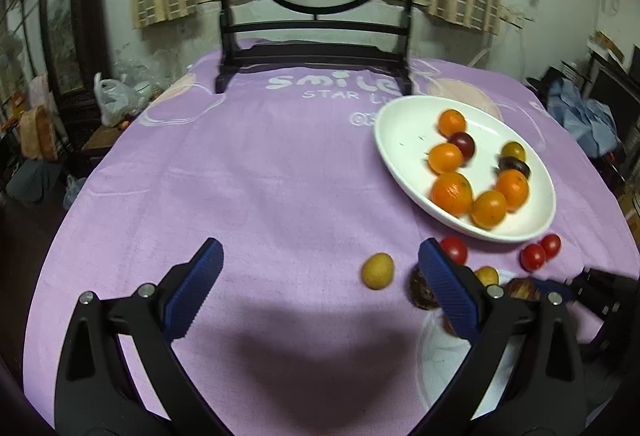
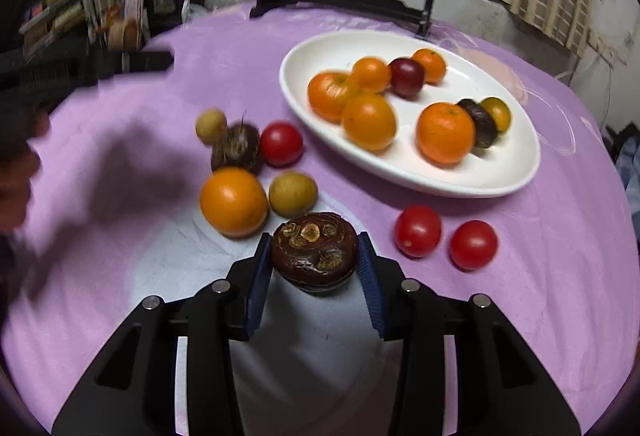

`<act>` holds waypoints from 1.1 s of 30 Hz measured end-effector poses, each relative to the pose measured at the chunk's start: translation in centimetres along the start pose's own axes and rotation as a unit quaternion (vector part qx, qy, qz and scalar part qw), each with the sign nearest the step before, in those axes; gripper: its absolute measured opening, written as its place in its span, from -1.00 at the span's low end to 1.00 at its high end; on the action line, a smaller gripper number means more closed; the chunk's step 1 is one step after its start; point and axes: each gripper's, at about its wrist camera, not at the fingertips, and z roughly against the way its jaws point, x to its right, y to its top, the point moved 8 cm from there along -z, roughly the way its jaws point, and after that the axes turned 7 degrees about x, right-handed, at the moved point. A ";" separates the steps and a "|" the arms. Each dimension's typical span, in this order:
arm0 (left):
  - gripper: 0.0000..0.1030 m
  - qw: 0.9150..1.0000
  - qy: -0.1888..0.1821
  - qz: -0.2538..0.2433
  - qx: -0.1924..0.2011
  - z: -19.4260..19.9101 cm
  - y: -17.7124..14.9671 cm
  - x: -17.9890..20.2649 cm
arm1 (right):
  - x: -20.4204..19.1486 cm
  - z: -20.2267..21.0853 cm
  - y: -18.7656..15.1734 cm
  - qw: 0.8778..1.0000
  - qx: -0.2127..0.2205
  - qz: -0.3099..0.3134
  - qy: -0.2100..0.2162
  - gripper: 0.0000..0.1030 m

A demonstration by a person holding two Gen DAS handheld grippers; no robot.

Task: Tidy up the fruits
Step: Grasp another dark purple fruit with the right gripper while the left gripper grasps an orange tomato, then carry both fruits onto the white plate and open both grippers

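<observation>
We see the purple-clothed table (image 1: 248, 171) bare from its left edge to its middle, wide enough for a gripper to pass. The white plate (image 2: 320, 47) blocks the far right. Near the front edge, loose fruit crowds together: an orange (image 2: 234, 201), three red tomatoes (image 2: 281, 143), and small yellow fruits (image 2: 293, 194). A dark screen stand (image 1: 312, 51) closes off the far edge.

the purple cloth (image 2: 520, 276) looks soft and fuzzy, the white dish (image 2: 460, 179) smooth and shiny, the tomatoes (image 2: 418, 231) glossy, the dark brown fruit (image 2: 314, 250) shiny with rough patches, the blue pads (image 1: 450, 286) ribbed
</observation>
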 end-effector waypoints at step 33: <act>-0.22 0.964 -0.148 -0.216 -0.042 -1.5 -6.6 12.1 | 4.1 4.4 1.9 0.990 0.053 -0.128 0.013 -0.18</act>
